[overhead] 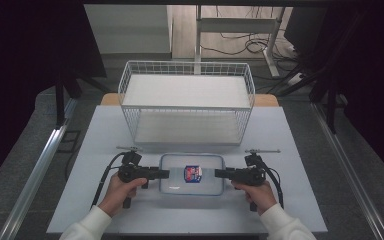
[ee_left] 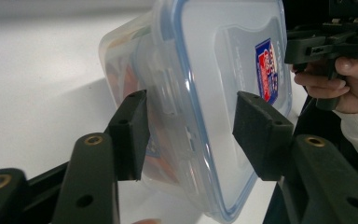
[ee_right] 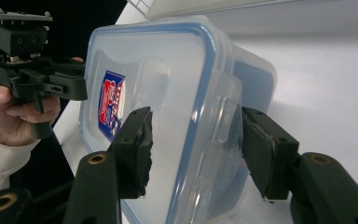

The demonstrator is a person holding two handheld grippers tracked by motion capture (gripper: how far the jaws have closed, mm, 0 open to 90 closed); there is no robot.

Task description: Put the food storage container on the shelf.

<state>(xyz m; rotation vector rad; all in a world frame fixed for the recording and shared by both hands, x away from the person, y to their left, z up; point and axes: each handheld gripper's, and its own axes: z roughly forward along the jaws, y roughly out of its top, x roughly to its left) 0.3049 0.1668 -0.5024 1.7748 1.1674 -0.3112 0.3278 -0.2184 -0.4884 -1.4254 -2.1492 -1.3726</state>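
Observation:
A clear plastic container (overhead: 192,187) with a blue-edged lid and a red and blue label (overhead: 193,173) lies flat on the white table (overhead: 105,205), near its front edge. My left gripper (overhead: 166,174) points in at its left end, one jaw above the lid and one below the base. From the other side my right gripper (overhead: 218,173) takes the right end the same way. In the left gripper view the container's (ee_left: 214,70) end sits between the pads of the left gripper (ee_left: 191,100). In the right gripper view the right gripper (ee_right: 196,114) pinches the container's (ee_right: 168,84) rim.
A white wire basket (overhead: 187,65) with two levels stands behind the container, towards the table's far edge. Bare tabletop lies to the left and right of the hands. Dark floor, desk legs and cables surround the table.

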